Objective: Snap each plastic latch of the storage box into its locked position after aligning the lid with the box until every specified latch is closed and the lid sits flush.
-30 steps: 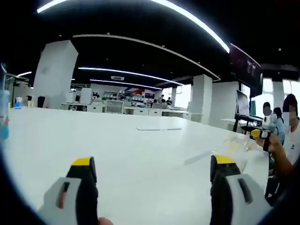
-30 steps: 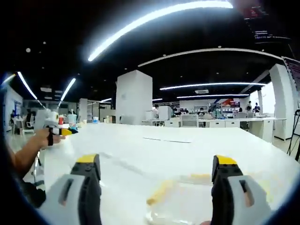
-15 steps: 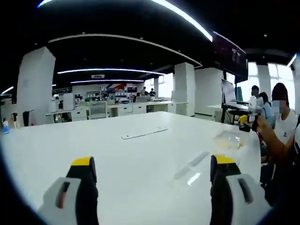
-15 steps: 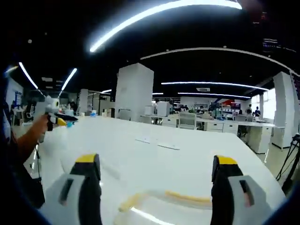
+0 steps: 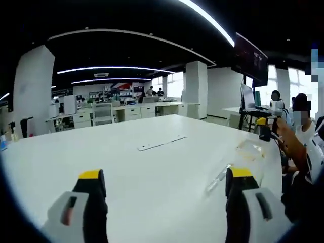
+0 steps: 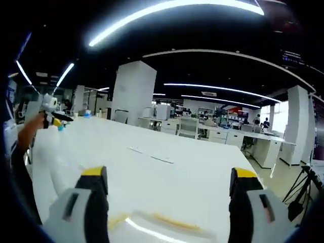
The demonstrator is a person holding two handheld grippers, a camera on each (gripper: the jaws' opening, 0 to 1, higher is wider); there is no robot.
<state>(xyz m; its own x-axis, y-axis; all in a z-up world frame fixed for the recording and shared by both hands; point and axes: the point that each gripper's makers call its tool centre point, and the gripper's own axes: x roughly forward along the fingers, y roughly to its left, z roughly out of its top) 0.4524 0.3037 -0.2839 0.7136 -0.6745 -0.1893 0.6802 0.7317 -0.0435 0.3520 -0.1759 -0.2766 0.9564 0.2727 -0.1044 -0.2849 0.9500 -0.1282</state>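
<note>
The clear plastic storage box [image 6: 161, 224] with pale yellow latches lies on the white table [image 6: 177, 177], blurred, low between my right gripper's [image 6: 169, 172] open jaws and just below their tips. In the left gripper view the same box [image 5: 249, 151] sits far right on the table, with a clear strip [image 5: 219, 178] lying in front of it. My left gripper [image 5: 166, 173] is open over bare table, well left of the box, with nothing between its jaws. The right gripper [image 5: 265, 129] hovers behind the box in a hand. The left gripper [image 6: 53, 115] is held up at far left.
Flat cable-cover plates [image 5: 162, 143] lie at mid-table, also visible as plates [image 6: 151, 155] in the right gripper view. A person's forearm [image 5: 291, 149] reaches in at the right edge. Desks, pillars and seated people [image 5: 283, 109] stand beyond the table.
Both cameras have swung, so the room has shifted in each view. The box now sits lower in the right gripper view. Both grippers stay open and hold nothing.
</note>
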